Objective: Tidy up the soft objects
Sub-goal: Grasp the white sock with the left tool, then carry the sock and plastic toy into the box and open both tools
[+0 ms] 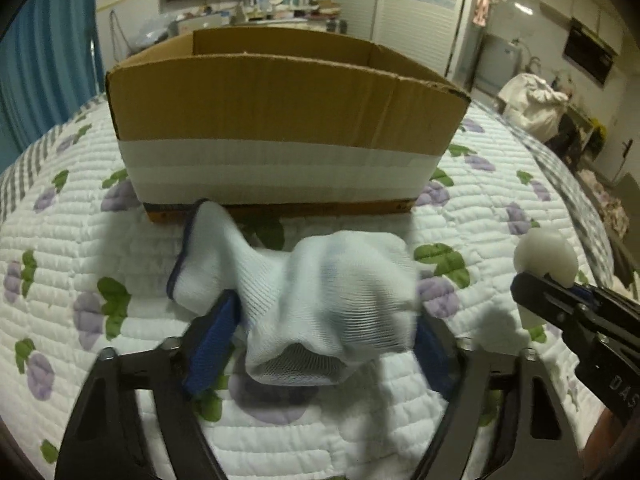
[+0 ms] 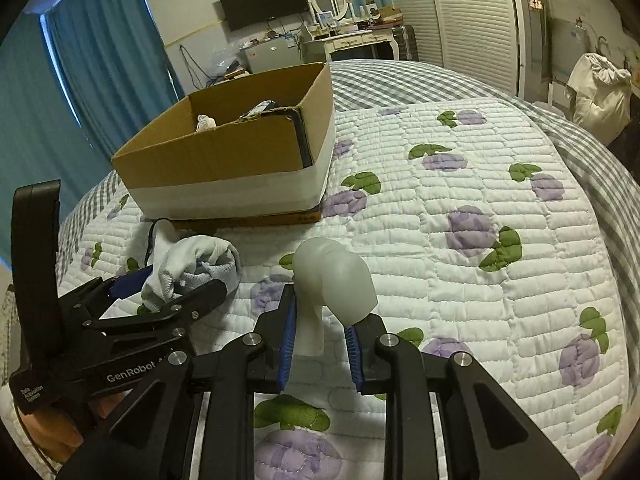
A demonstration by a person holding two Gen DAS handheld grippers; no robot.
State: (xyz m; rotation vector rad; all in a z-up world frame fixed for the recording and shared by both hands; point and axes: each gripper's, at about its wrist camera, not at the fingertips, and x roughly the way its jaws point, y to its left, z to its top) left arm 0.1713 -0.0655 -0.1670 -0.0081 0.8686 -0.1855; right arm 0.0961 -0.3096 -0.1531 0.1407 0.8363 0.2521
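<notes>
My left gripper (image 1: pixel 324 312) is shut on a white sock (image 1: pixel 320 304) with a dark blue cuff edge, bunched and held just above the quilt, in front of the cardboard box (image 1: pixel 280 100). The sock also shows in the right wrist view (image 2: pixel 192 268), in the left gripper (image 2: pixel 172 292). My right gripper (image 2: pixel 320 320) is shut on a soft white mushroom-shaped toy (image 2: pixel 336 280), held over the quilt to the right of the sock. The toy shows at the right in the left wrist view (image 1: pixel 548 256). The box (image 2: pixel 224 152) holds a few items.
A white quilt (image 2: pixel 460 280) with purple flowers and green leaves covers the bed. The box stands on it at the far left. Blue curtains (image 2: pixel 100 60), a dresser with mirror (image 2: pixel 340 36) and a white bag (image 2: pixel 600 92) stand beyond the bed.
</notes>
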